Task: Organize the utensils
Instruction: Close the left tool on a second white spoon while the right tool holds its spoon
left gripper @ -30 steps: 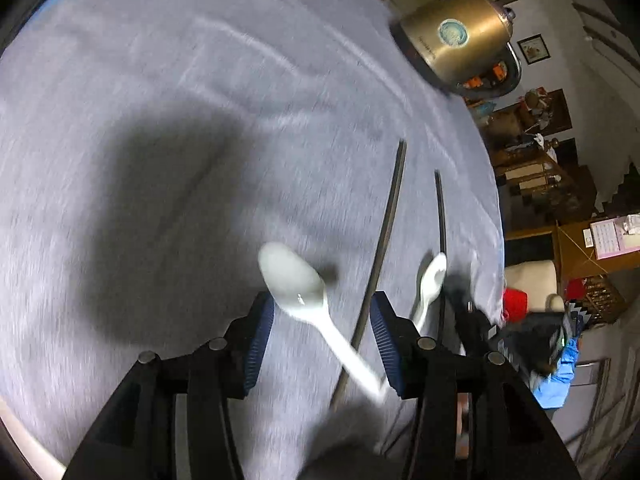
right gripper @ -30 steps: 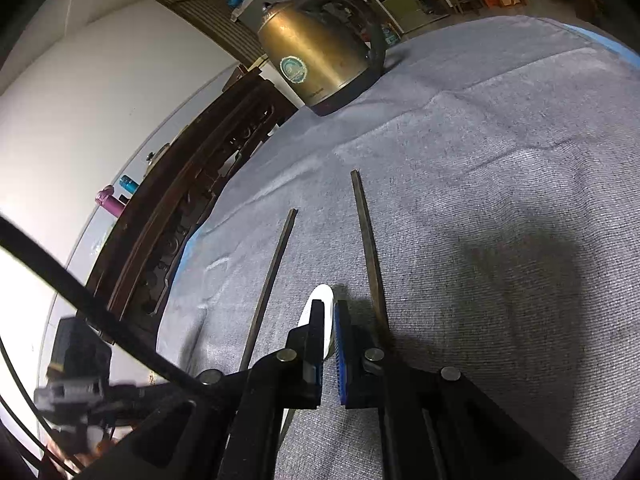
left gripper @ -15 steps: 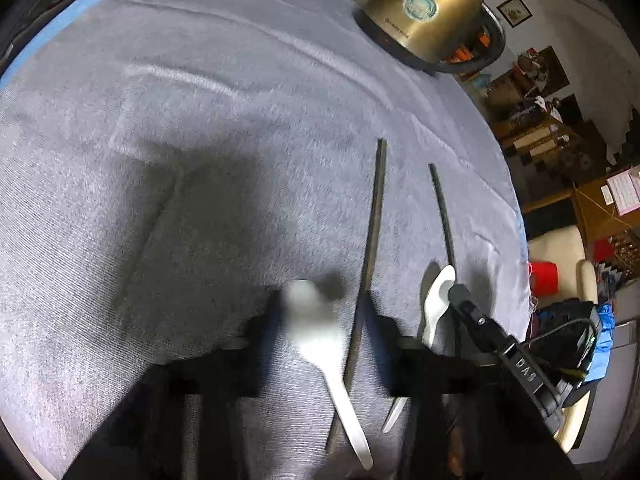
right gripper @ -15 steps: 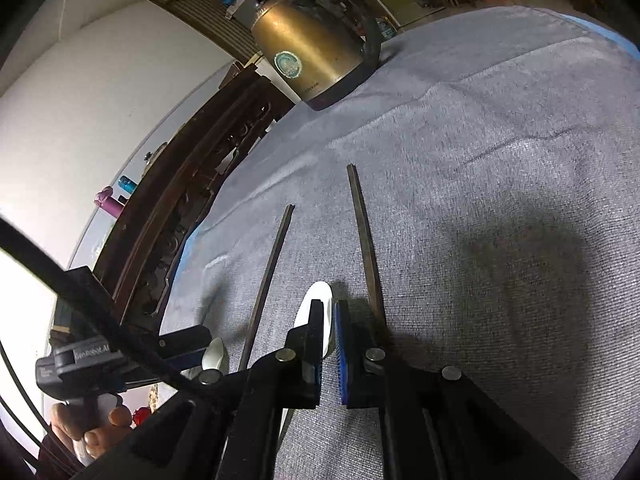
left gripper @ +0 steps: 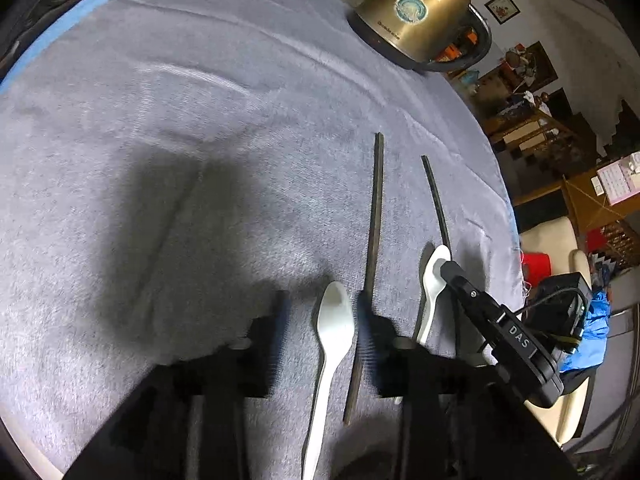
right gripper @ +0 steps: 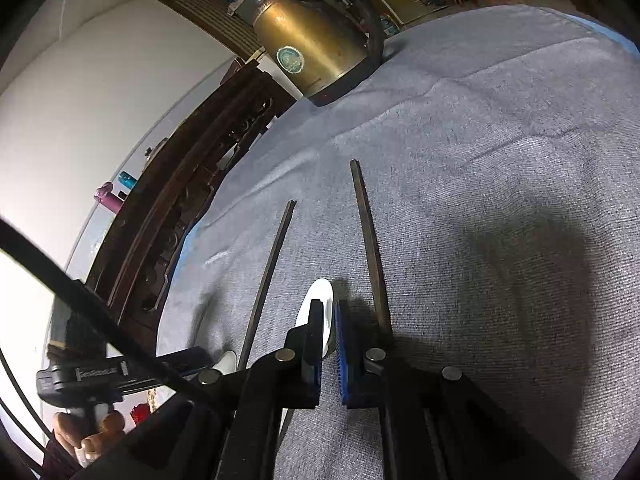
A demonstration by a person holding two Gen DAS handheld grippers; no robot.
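Brass kettle point(left gripper: 420, 16) beyond chopsticks point(left gripper: 374, 248)

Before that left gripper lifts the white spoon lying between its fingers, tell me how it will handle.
The white spoon looks like thin plastic, so probably very light and a bit bendy. It lies flat on the grey cloth, so it likely won't roll, though the long handle may swing if pinched near the bowl. Its glossy surface could slip.

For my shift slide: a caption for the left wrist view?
Left gripper, jaws just reopened, straddles a white spoon lying beside two dark chopsticks on grey cloth.
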